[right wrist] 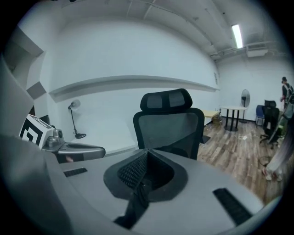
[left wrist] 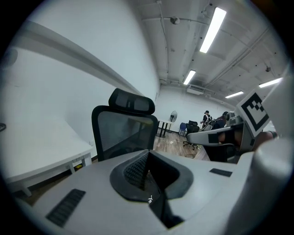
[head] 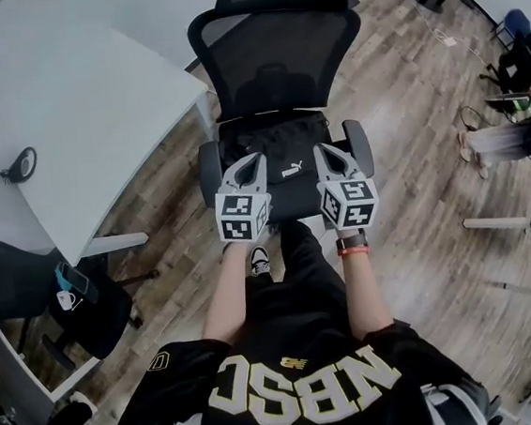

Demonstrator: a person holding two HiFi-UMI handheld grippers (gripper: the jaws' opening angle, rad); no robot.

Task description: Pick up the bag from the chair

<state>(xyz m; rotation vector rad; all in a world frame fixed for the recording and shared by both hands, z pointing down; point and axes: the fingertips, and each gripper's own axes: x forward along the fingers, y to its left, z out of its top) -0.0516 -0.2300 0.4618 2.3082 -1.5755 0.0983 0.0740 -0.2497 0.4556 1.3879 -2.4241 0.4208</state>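
Observation:
A black bag [head: 282,144] with a small white logo lies flat on the seat of a black mesh office chair [head: 277,55]. My left gripper [head: 251,161] and right gripper [head: 323,151] hover side by side over the bag's near half, on either side of the logo. In the left gripper view the left gripper [left wrist: 148,153] has its tips together, and the bag [left wrist: 156,206] with its logo shows through the slit behind them. The right gripper [right wrist: 147,152] is likewise shut, with dark bag cloth [right wrist: 135,204] in its slit. The chair's back [left wrist: 124,133] [right wrist: 170,124] stands just ahead.
A white desk [head: 74,95] with a lamp [head: 20,165] stands left of the chair. Another dark chair [head: 48,296] carrying small items is at lower left. People [head: 520,123] sit at far right on the wooden floor. My shoe [head: 259,259] is below the seat's front edge.

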